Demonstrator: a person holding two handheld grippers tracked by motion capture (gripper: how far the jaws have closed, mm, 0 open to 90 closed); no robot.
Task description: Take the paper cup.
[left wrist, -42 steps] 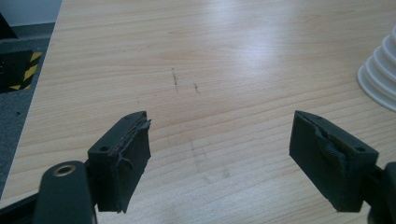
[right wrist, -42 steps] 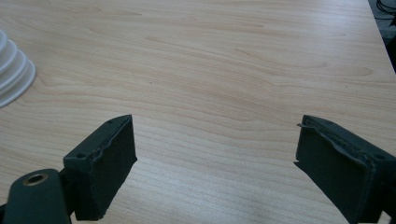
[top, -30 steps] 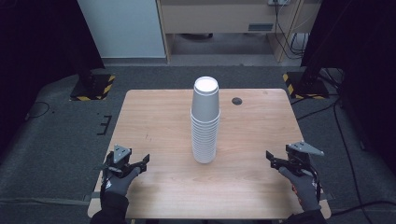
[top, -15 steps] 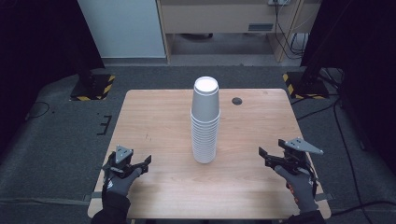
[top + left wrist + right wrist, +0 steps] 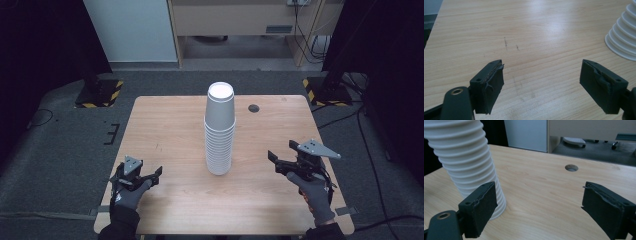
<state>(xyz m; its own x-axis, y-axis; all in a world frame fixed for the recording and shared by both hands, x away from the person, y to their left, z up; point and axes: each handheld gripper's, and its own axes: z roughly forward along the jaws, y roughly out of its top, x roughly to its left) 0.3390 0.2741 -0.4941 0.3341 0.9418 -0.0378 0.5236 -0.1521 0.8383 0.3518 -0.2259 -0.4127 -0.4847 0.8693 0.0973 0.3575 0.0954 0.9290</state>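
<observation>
**Tall cup stack at mid-table, both grippers wide and empty**

A tall stack of white paper cups (image 5: pixel 219 131) stands upside down near the middle of the wooden tabletop (image 5: pixel 165 125), its widest rim flat on the wood and the base of the top cup facing up. The stack looks upright, with the ribbed rims of the nested cups showing along its lower half.

The left gripper (image 5: pixel 145 179) sits close to the near left corner of the tabletop, held by a gloved hand (image 5: pixel 127 195). Its jaws are spread wide and hold nothing — in the left gripper view (image 5: pixel 541 86) only bare wood lies between them, and the foot of the stack shows at the far right of that view, well apart from the jaws.

The right gripper (image 5: pixel 278 162) hovers near the right edge, toward the near side, in the other gloved hand (image 5: pixel 312 190), with its grey three-cornered plate (image 5: pixel 318 149) on top. Its jaws are also released and empty. In the right gripper view (image 5: pixel 540 207) the stack rises behind the left-hand jaw — near it, though I cannot tell whether they touch.

A small round hole (image 5: pixel 254 108) sits in the tabletop toward the far edge, to the right of the stack.
</observation>
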